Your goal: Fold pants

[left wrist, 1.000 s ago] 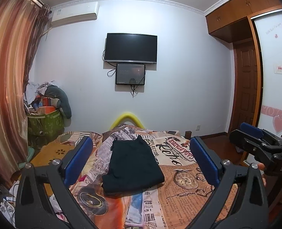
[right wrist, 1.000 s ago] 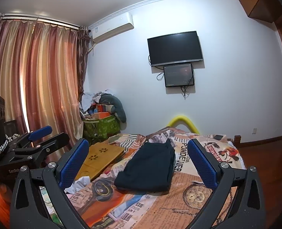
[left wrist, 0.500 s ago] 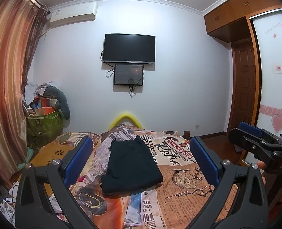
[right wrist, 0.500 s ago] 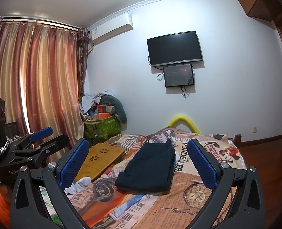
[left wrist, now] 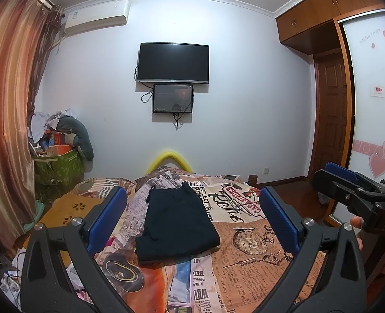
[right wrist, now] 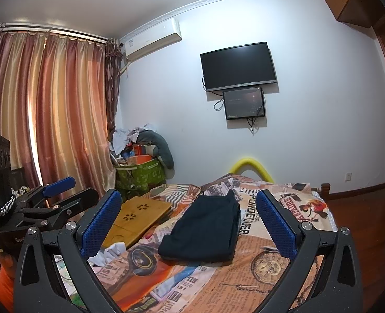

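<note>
Left wrist view, left gripper (left wrist: 192, 219) spread wide and empty above the bed (left wrist: 257, 250), right gripper (right wrist: 189, 219) likewise agape, folded black pants (left wrist: 175, 224) flat mid-bed on the newsprint bedspread, wall television (left wrist: 173, 62) beyond.

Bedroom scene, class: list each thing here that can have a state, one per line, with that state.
pants: folded into a flat dark stack, lying on the bedspread, touched by neither tongs.
left tongs: open, empty, held above the bed.
right tongs: open, empty, held above the bed.
television: screen dark.
curtains: drawn shut.
door: closed.
</note>
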Available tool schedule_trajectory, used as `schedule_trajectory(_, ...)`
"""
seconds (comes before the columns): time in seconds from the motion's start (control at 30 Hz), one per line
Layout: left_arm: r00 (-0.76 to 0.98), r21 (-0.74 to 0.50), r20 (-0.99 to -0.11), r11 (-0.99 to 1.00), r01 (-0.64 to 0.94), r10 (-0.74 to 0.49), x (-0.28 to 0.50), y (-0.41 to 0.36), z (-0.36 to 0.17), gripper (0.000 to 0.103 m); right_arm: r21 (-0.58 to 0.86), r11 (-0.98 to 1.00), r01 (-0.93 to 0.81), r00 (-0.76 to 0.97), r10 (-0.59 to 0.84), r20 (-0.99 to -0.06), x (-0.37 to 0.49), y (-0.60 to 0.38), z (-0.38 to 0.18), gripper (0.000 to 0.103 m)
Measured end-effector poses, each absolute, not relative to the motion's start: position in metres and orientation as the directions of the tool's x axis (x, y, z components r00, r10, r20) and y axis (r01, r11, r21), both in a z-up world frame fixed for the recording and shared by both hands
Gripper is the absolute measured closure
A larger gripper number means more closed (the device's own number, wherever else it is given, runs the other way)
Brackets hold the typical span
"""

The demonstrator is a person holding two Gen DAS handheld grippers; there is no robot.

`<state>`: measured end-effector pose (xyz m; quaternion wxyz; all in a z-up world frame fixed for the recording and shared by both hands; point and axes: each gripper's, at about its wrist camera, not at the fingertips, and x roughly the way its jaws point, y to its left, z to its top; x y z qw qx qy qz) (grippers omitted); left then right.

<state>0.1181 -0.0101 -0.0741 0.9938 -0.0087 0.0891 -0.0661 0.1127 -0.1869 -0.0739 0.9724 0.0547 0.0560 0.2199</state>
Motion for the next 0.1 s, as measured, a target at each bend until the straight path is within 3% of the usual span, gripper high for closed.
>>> schedule_trajectory(0.1, 0.975, -0.032, -0.178, 0.991, 0.129, -0.133, 0.1189, -0.0101, -0.0741, 0.0, 0.129, 0.897, -0.422, 0.897, 0.434, -0.086, 0.1121, -0.1866, -0.0736, 0.0)
